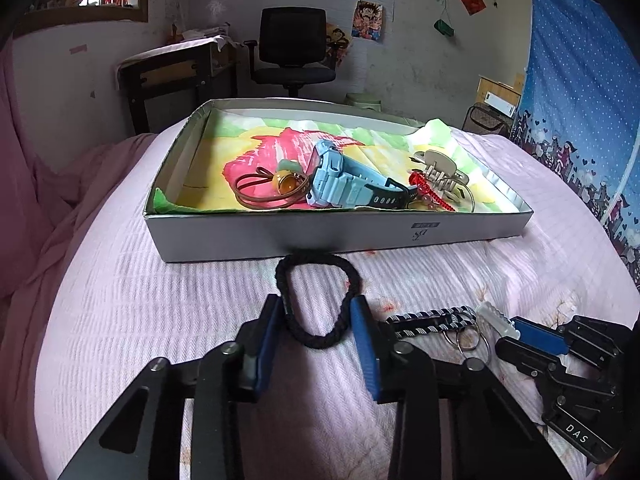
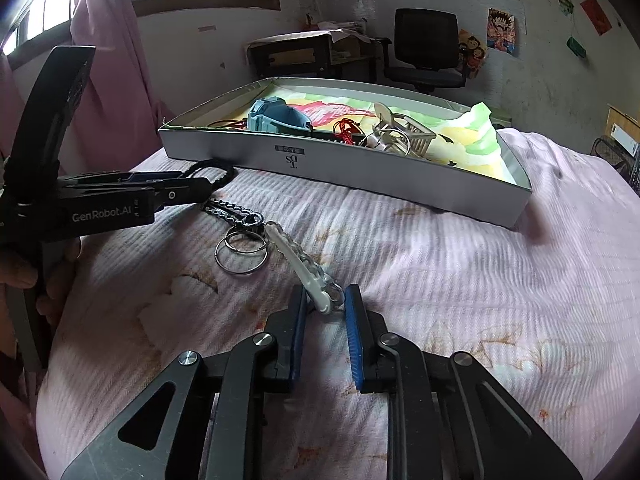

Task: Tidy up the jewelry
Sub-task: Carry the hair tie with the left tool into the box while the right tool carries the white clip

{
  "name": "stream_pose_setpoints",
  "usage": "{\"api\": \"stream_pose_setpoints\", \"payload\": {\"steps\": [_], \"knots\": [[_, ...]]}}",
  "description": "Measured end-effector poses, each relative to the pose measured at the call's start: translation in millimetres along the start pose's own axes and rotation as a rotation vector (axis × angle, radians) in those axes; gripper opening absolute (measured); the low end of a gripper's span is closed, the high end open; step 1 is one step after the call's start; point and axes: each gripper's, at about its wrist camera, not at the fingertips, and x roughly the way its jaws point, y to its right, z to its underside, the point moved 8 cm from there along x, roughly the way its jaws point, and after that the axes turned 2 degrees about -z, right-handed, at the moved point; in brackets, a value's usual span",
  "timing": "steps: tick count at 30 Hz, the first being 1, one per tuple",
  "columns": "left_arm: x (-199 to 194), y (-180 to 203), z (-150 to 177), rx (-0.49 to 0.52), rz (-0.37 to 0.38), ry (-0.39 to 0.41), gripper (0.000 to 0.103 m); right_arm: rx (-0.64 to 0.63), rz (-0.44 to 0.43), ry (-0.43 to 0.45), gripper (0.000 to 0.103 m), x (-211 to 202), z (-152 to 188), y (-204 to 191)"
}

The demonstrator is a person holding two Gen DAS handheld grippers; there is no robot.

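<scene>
So in the left wrist view, the left gripper sits low in the centre of the frame, spread wide around the near end of a black braided hair tie loop, not pinching it yet. That loop lies on the pink ribbed bedspread, far end right up against the front wall of the shallow white cardboard box in the middle of the frame. Just right of it is the striped black-and-white keychain strap with metal rings.

Right wrist view: the right gripper at bottom centre is open a bit, bracketing the near tip of a clear-white plastic hair clip, nothing held as far as I can tell.

I'd say the trick is closing on one strand of the tie rather than the empty middle, pressing slightly into the bedding, then lifting clear over the box wall.
</scene>
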Motion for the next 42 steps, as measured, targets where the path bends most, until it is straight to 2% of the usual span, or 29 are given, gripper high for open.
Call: {"api": "stream_pose_setpoints", "payload": {"steps": [11, 25, 36, 42], "knots": [[-10, 7, 6, 0.019, 0.037, 0.007, 0.006, 0.060, -0.059, 0.015, 0.015, 0, 1, 6], [-31, 8, 4, -0.020, 0.083, 0.062, 0.006, 0.084, -0.097, 0.049, 0.014, 1, -2, 8], [-41, 14, -1, 0.013, 0.066, 0.101, 0.006, 0.123, -0.108, 0.115, 0.014, -8, -8, 15], [-47, 8, -7, -0.002, 0.057, 0.123, 0.006, 0.132, -0.096, 0.159, 0.014, -17, -14, 17]]}}
